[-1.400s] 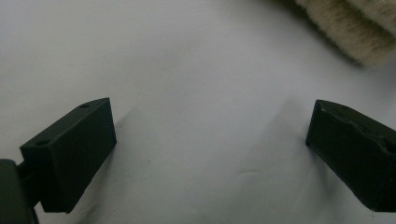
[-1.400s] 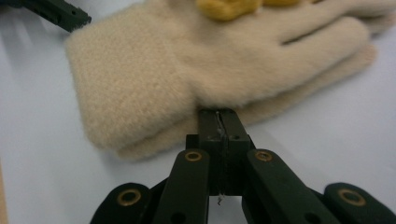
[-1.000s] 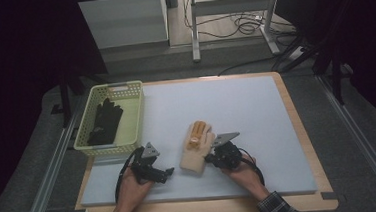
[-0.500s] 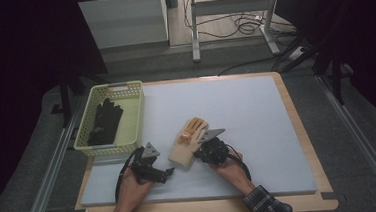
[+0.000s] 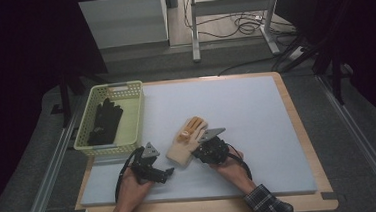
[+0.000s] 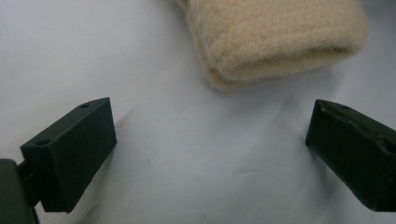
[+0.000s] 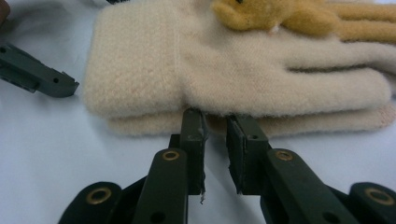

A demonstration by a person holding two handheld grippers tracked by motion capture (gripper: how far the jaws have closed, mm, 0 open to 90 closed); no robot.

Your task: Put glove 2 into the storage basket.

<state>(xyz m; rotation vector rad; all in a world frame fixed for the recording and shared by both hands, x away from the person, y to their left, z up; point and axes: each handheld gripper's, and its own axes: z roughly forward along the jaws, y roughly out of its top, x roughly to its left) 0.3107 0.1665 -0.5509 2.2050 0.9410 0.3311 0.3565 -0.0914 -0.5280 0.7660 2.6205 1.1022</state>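
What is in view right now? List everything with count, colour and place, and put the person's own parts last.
cream glove: one, cream with an orange-yellow patch, lying on the mat near its front, between the two tongs
black glove: at least one, black, lying inside the basket
basket: one, pale yellow-green, at the mat's left edge
mat: one, pale blue-white, covering the table
table: one, wooden rim around the mat
left tongs: one, black, jaws wide apart, just short of the cream glove's cuff
right tongs: one, black, jaws narrowly apart at the cream glove's side edge
hands: two, holding the tongs at the table's front

Black gloves (image 5: 105, 121) inside yellow-green basket (image 5: 135, 116), table's left
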